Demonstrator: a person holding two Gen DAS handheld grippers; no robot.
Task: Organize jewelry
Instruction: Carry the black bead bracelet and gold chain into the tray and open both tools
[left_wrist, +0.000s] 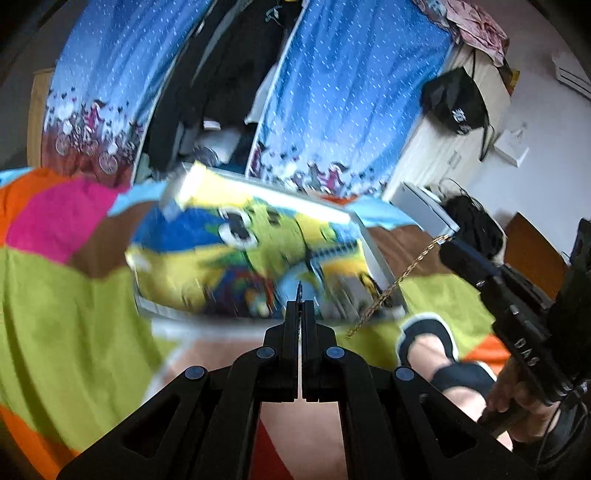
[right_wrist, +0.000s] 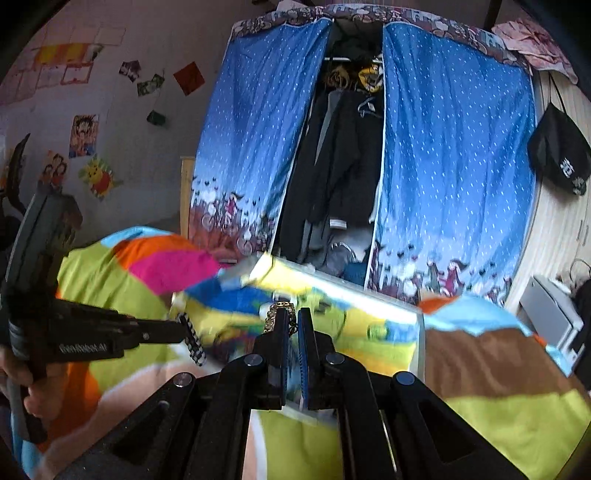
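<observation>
motion blur smears the cartoon-printed box (left_wrist: 251, 254), and its far side is hidden.

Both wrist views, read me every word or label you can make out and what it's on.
"DAS": on the right gripper body, seen in the left wrist view.
Light lettering on the left gripper body: too blurred to read.
White characters on the black bag: too blurred to read.

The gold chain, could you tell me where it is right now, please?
The gold chain hangs from the right gripper at the right of the left wrist view, dangling above the green bedspread, beside the cartoon-printed box.
</observation>
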